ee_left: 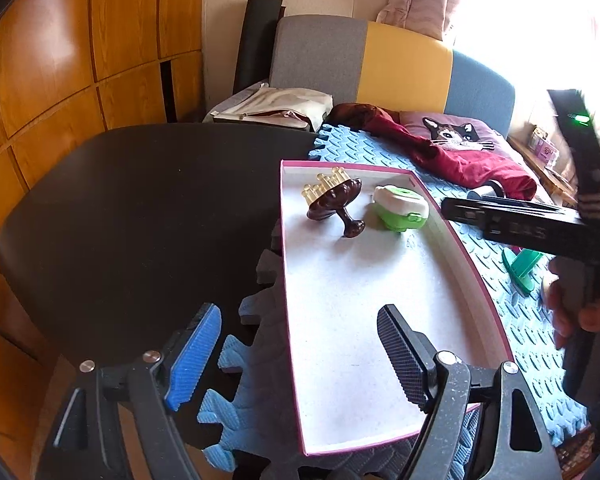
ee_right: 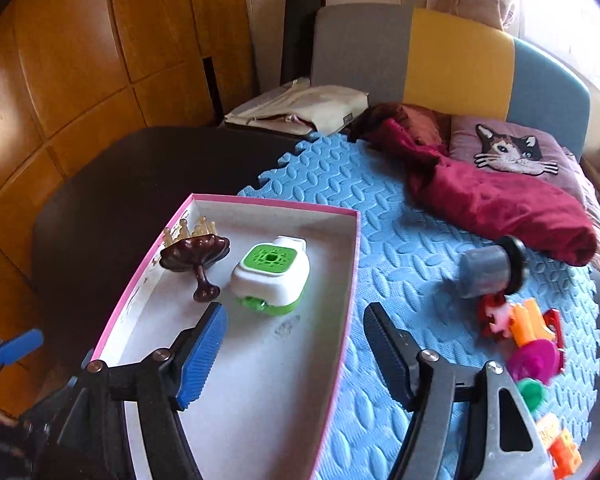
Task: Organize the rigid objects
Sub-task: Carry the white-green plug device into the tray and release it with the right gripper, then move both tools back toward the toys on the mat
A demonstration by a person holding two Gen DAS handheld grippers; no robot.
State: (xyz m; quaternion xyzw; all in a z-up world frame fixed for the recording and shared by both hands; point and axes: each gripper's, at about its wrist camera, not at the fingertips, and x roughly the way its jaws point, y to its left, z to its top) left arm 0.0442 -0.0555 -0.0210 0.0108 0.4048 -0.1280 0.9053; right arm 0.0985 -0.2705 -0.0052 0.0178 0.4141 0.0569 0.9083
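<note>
My left tongs (ee_left: 300,356) stood wide with nothing between the pads, hovering over the near end of the pink-rimmed box (ee_left: 466,236); my right tongs (ee_right: 296,352) were likewise wide and empty, the blue pad over the box floor and the black pad over the blue foam mat (ee_right: 380,208), so that the box's right wall ran between them; no earlier view let me say more of their jaws

Inside the box, at its far end, lay the brown hair clip (ee_right: 198,256), tipped on its side; its long axis ran from the pale teeth at the far left corner down to its handle, which pointed toward me and toward the blue pad of the right tongs, just ahead of that pad but apart from it; beside it on the right sat the green and white case (ee_right: 272,276), upright, its green grid face turned up, close to the clip and also just ahead of my right tongs, not touching them

From the left tongs both things lay well ahead, at the box's far end

Out on the mat, right of the right tongs, a grey cylinder with a black collar (ee_right: 488,268) lay on its side, its axis running left to right; nearer me a heap of small red, orange and pink toys (ee_right: 528,340); the box itself lay partly on the mat and partly on the dark counter (ee_left: 140,208)
</note>
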